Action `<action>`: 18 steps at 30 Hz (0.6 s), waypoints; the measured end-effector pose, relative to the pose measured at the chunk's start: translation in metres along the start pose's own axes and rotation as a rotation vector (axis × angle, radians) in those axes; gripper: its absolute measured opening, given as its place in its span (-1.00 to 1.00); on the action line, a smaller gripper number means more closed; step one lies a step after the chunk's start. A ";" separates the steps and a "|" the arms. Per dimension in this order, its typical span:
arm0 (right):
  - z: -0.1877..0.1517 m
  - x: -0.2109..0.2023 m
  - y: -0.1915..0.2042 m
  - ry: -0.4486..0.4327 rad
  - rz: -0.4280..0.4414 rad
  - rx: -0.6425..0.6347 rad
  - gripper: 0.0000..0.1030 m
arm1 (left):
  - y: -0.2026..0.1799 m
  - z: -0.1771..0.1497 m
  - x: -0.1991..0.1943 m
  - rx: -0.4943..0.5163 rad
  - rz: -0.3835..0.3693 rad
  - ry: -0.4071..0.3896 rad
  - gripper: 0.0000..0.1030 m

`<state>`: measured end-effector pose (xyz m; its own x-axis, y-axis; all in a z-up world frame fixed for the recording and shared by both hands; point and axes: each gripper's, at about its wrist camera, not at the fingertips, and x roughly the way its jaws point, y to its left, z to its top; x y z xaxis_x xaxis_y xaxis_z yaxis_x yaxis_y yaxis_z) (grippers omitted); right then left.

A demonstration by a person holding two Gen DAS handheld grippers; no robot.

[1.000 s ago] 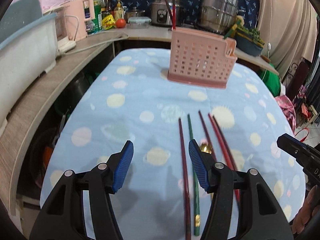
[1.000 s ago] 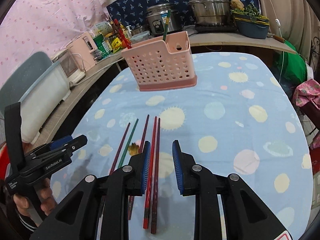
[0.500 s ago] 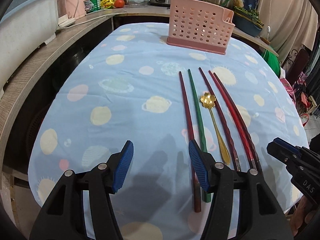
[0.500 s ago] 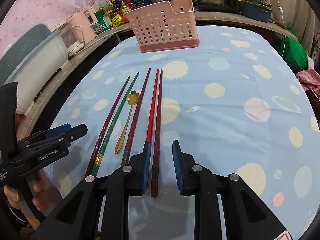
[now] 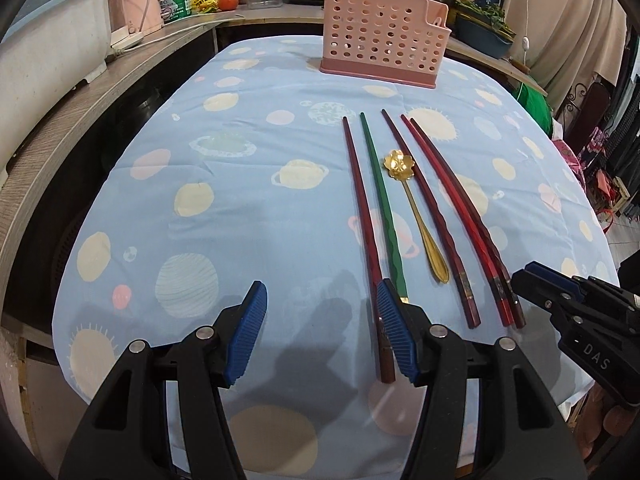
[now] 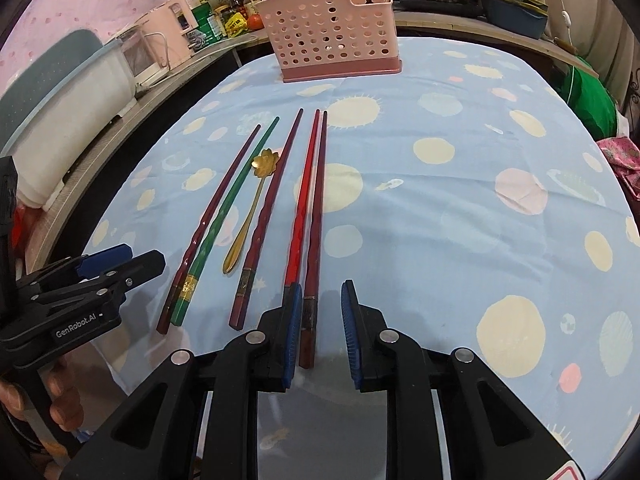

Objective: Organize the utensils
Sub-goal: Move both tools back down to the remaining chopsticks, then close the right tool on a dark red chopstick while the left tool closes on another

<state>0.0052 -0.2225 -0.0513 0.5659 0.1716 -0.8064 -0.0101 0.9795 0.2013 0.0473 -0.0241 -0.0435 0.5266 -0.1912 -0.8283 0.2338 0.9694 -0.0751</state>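
Several chopsticks and a gold spoon [image 5: 414, 208] lie side by side on the planet-print tablecloth [image 5: 240, 200]. My left gripper [image 5: 320, 292] is open. The leftmost dark red chopstick [image 5: 360, 208] ends just inside its right finger, which covers the end of the green chopstick [image 5: 382, 200]. My right gripper [image 6: 322, 292] hangs low over the near end of the dark brown chopstick [image 6: 316, 216]. Its jaws are closing with that end between them, close to the left pad [image 6: 292, 320] and apart from the right one. The bright red chopstick [image 6: 302, 200] runs under the left finger. A pink perforated holder [image 5: 380, 36] stands at the far side.
A wooden counter [image 5: 80, 120] curves along the left with a white tub [image 5: 48, 52], a pink appliance [image 5: 140, 0], jars and pots. The table's near edge runs just under both grippers. A hand [image 6: 52, 404] holds the left gripper [image 6: 120, 264], seen in the right wrist view.
Both grippers came down and back toward the near ends of the chopsticks, so the holder now sits farther off. The right jaws narrowed slightly. Nothing on the table moved.
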 end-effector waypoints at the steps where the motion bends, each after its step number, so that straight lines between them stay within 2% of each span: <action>1: -0.001 0.000 0.001 0.001 -0.002 -0.006 -0.67 | -0.001 -0.001 -0.001 0.004 -0.001 0.001 0.06; 17: -0.006 0.002 0.002 -0.006 -0.012 -0.028 -0.73 | -0.010 -0.019 0.004 0.031 -0.011 0.051 0.06; 18: -0.006 0.003 0.002 -0.002 -0.012 -0.029 -0.80 | -0.009 -0.019 0.005 0.027 -0.013 0.054 0.08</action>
<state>0.0015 -0.2196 -0.0567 0.5674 0.1592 -0.8079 -0.0266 0.9842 0.1752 0.0318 -0.0310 -0.0576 0.4787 -0.1946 -0.8562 0.2625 0.9622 -0.0720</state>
